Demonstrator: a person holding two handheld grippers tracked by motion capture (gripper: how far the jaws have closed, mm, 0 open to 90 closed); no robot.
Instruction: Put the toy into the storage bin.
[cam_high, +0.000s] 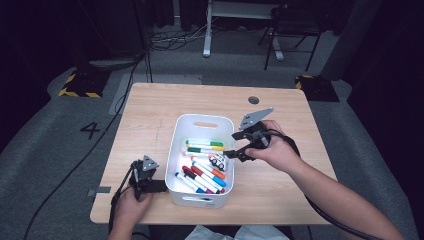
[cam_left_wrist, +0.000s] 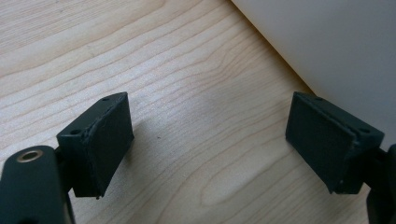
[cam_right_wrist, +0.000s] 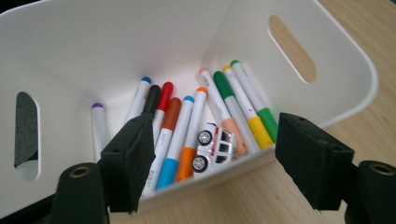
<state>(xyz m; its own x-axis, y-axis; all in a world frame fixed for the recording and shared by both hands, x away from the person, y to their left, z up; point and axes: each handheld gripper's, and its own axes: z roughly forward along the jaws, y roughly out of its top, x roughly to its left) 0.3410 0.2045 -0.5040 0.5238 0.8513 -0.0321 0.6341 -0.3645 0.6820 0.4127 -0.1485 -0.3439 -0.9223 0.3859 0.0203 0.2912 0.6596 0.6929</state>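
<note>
My left gripper (cam_high: 159, 186) rests spread and empty against the white bin (cam_high: 176, 141). Toy car (cam_high: 217, 161) lies on its side atop the markers (cam_high: 204, 175): light, hard, slick; pinch across the body. My right gripper (cam_high: 231, 144) hangs released above it.

High view: overhead, facing forward-down across the table (cam_high: 150, 107). Gripper views: close, low; both share the white bin (cam_right_wrist: 327, 60) with it.
</note>
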